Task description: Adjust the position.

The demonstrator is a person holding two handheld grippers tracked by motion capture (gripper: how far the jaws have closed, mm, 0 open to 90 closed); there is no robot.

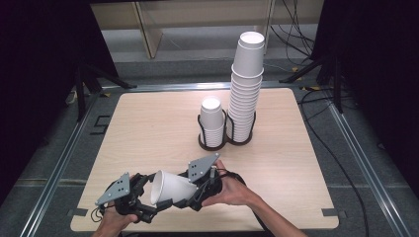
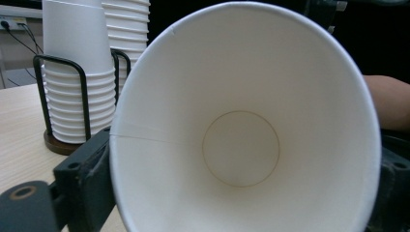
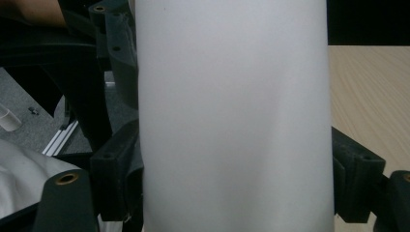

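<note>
At the lower middle of the high view, the right gripper (image 1: pixel 195 195) clamps the cup (image 1: pixel 170 188) sideways, its mouth facing the left gripper (image 1: pixel 143 197), whose jaws bracket the rim, grip unclear, seemingly for a handover.

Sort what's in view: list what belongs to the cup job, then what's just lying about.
In the job:
- paper cup, on its side between both grippers
- left gripper at its rim
- right gripper across its wall
- short cup stack and tall cup stack in the black wire holder

Lying about:
- cables on the floor
- wooden frame behind the table
</note>
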